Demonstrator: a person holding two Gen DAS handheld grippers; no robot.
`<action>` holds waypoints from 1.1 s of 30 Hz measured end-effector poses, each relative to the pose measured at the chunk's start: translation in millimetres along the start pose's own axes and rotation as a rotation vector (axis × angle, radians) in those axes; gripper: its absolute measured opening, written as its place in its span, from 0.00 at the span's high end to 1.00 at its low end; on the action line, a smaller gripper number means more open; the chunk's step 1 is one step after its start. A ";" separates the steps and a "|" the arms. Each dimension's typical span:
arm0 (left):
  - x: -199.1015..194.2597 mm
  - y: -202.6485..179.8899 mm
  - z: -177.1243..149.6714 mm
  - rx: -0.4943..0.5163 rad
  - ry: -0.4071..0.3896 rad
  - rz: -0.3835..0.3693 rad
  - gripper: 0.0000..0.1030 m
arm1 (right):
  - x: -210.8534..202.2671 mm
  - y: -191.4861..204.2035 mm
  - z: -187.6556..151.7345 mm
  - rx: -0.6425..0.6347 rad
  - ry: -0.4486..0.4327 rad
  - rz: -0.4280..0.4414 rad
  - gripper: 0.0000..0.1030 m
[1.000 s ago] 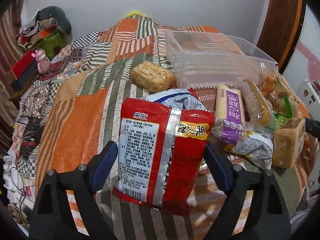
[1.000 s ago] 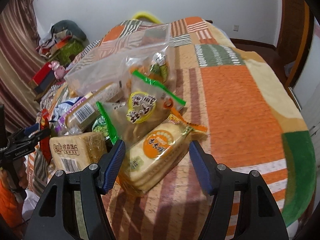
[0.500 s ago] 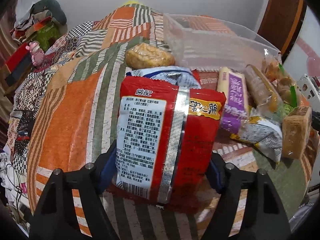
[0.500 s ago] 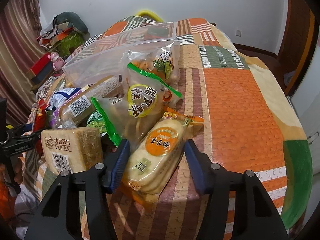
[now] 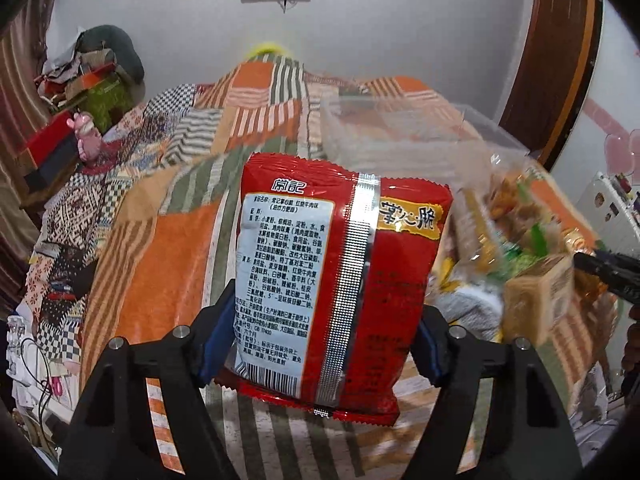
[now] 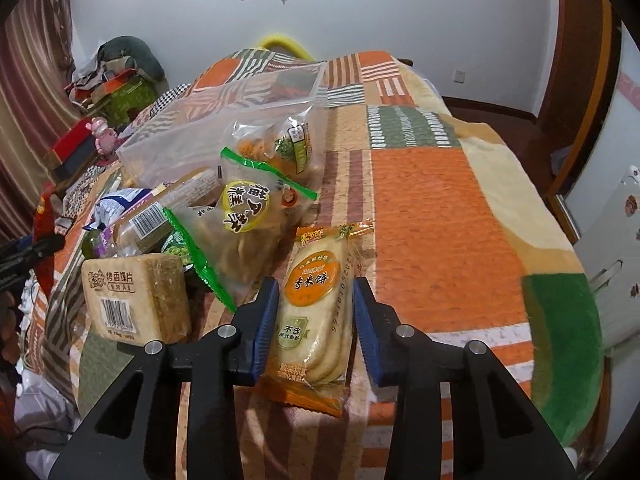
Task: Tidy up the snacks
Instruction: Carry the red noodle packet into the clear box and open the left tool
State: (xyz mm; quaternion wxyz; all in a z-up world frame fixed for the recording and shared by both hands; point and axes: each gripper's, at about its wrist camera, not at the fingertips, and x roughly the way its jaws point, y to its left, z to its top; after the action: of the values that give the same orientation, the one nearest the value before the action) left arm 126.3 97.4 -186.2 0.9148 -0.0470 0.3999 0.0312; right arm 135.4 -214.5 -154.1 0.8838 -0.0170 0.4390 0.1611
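Left wrist view, left tool: clamped on the red noodle-snack packet, both blue pads pressed into its sides, packet upright with its printed back facing us.
Left wrist view, packet's place: it's up off the patchwork bedspread, in front of the clear plastic bin.
Left wrist view, bin: looks empty from here, nothing showing through its walls.
Left wrist view, off to the right: a blurred heap of packets, with the toast-slice pack nearest; the other tool's black tip pokes in at the edge.
Right wrist view, right tool: jaws closing in on the rice cracker pack, pads right at its sides, and the wrapper looks squeezed between them.
Right wrist view, cracker pack's place: lying lengthwise on the bedspread, just right of the pile; can't tell yet if it has left the bed.
Right wrist view, pile: toast-slice pack, barcoded biscuit sleeve, green-sealed snack bag and another clear bag leaning against the bin.
Done so far: nothing in the bin that I can see, so this is early going, I'd say.
Left to do: both gripped packs need carrying to the bin, then the whole pile after them.
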 end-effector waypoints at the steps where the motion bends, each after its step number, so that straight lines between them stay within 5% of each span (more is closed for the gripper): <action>1: -3.7 -2.3 3.2 0.001 -0.010 -0.002 0.28 | -2.9 -0.5 0.2 0.000 -0.009 -0.003 0.73; 16: -24.4 -36.2 53.0 0.032 -0.120 -0.058 0.28 | -32.7 6.8 38.6 -0.037 -0.169 0.019 0.76; 33: 12.5 -49.2 117.9 0.049 -0.146 -0.074 0.28 | -9.8 35.0 108.1 -0.089 -0.294 0.071 0.76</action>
State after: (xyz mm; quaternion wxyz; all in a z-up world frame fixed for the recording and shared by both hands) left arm 225.3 61.8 -112.8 0.9429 -0.0371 0.3308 -0.0089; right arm 202.7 -165.5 -76.2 0.9306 -0.0171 0.2977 0.2124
